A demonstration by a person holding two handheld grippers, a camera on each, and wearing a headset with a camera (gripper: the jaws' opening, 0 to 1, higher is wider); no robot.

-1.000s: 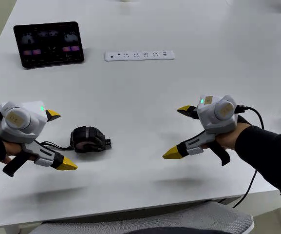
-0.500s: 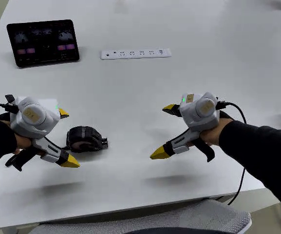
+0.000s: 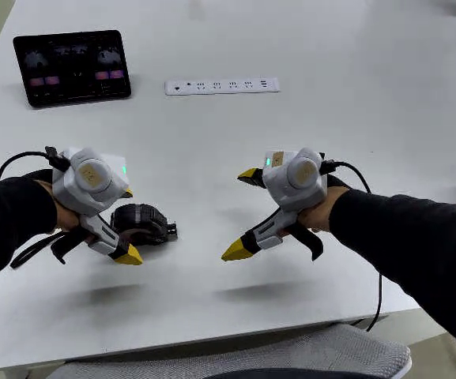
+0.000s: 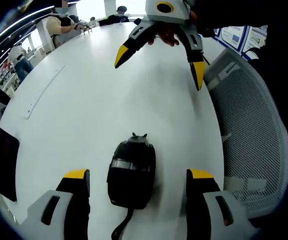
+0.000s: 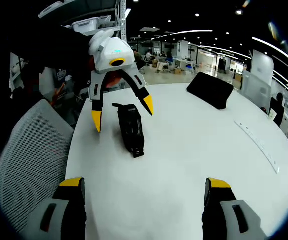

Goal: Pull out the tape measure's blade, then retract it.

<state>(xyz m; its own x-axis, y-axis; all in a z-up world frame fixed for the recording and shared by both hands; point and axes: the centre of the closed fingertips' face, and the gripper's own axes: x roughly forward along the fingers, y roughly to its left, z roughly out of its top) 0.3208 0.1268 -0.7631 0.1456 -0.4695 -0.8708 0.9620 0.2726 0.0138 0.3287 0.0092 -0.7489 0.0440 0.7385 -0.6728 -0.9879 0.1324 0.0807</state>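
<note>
The tape measure (image 3: 142,225), a squat matte-black case with rounded corners, lies on the smooth white worktop (image 3: 212,142) near its front edge, toward the left corner. The left hand-held gripper (image 3: 129,224), white-shelled with wedge-shaped yellow tips, has its jaws spread wide on either side of the case, with a gap on each side. The right hand-held gripper (image 3: 239,213), of the same make, is also spread wide and holds nothing, facing the case from nearer the middle of the front edge.
</note>
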